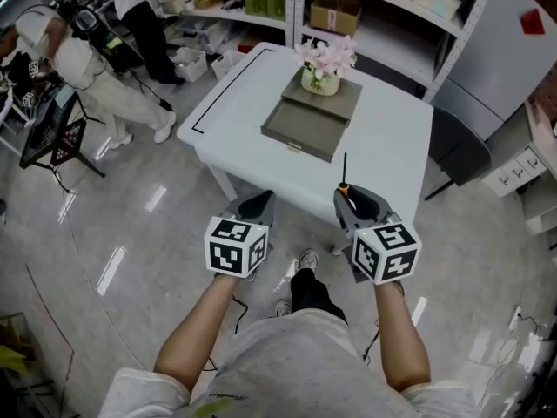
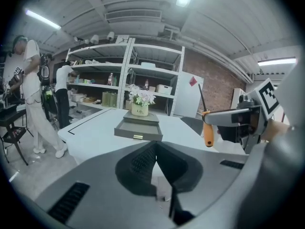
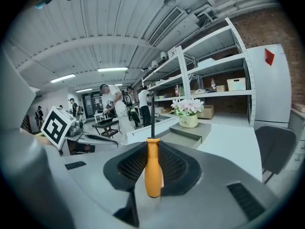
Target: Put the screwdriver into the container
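A screwdriver (image 3: 153, 171) with an orange handle and a thin black shaft stands upright between the jaws of my right gripper (image 3: 153, 175), which is shut on the handle. From the head view, the right gripper (image 1: 352, 200) hovers over the near edge of the white table (image 1: 392, 138), the screwdriver (image 1: 345, 181) pointing away from me. The container (image 1: 305, 127) is a grey drawer box with its drawer pulled open, at mid-table beyond both grippers. My left gripper (image 1: 252, 205) is level with the right, jaws together and empty. The left gripper view shows the screwdriver (image 2: 208, 130) at right and the container (image 2: 138, 130) ahead.
A pot of pink flowers (image 1: 324, 64) sits on top of the container. A dark chair (image 1: 457, 151) stands at the table's right. People (image 1: 83, 64) and a black stand (image 1: 57, 142) are at the left, with shelving (image 1: 348, 7) behind the table.
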Demonstrator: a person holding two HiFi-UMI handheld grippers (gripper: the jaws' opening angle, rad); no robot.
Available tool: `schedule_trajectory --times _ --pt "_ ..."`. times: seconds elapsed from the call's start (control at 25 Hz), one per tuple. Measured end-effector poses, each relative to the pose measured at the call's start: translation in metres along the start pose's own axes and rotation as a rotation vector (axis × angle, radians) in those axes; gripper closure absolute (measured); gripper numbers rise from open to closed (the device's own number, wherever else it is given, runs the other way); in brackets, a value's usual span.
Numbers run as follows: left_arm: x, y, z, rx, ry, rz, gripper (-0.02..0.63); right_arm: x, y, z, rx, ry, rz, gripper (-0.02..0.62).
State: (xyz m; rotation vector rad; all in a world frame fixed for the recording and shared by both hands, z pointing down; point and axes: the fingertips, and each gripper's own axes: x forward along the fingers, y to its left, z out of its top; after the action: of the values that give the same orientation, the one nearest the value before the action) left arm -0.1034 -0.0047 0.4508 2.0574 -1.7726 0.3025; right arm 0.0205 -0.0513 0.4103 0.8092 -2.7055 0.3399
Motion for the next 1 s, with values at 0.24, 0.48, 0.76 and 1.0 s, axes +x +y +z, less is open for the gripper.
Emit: schedule_trajectory --times 0.24,0.48,0.76,1.0 --pt "0.037 0.018 0.015 0.026 0.010 -0.005 0.603 0.035 -0.024 0.009 0.002 -0.003 0.004 0.522" --pt "0.085 0.038 0.040 0.036 0.019 -0.004 0.603 0.077 -0.057 0.024 0.006 0.007 0.016 0.522" --pt "0.144 0.057 0.062 0.040 0.051 -0.010 0.603 0.121 -0.101 0.037 0.035 0.022 0.020 0.522" --pt "0.185 0.068 0.073 0.037 0.082 -0.005 0.603 0.149 -0.135 0.043 0.063 0.033 0.024 0.522"
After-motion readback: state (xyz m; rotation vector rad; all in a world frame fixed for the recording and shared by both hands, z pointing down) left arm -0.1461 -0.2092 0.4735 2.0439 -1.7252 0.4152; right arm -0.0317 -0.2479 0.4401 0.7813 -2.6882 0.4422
